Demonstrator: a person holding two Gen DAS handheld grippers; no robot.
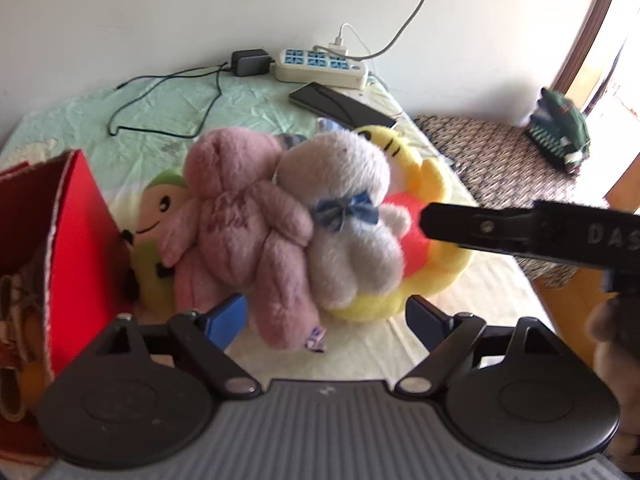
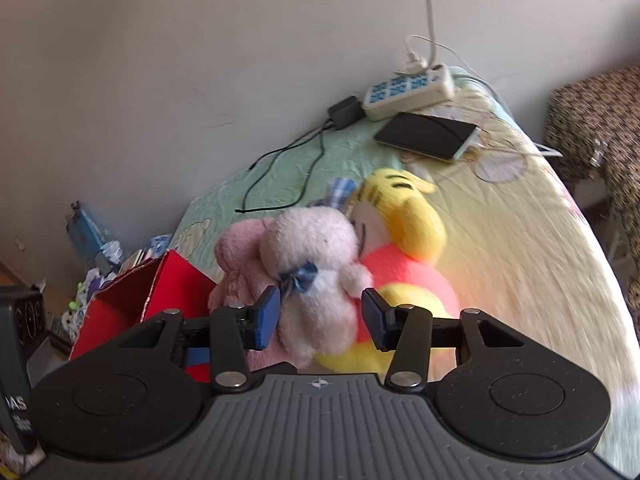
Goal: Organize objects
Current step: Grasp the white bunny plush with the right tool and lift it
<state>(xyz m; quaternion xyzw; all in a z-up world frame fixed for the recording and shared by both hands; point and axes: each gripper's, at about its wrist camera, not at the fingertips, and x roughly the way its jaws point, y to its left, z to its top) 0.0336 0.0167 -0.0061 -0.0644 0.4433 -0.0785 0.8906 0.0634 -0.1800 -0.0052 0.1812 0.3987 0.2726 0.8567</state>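
Observation:
A pile of plush toys lies on the bed: a pink bear, a white plush with a blue bow leaning on it, a yellow plush in a red shirt behind, and a green-yellow plush underneath. My left gripper is open, and the pink bear's leg hangs between its fingers without being pinched. My right gripper is open and straddles the white plush, with the pink bear and yellow plush on either side. An open red box stands left of the pile.
At the far end of the bed lie a white power strip, a black adapter with its cable, and a black phone. A patterned seat with a green item stands on the right. Clutter covers the floor on the left.

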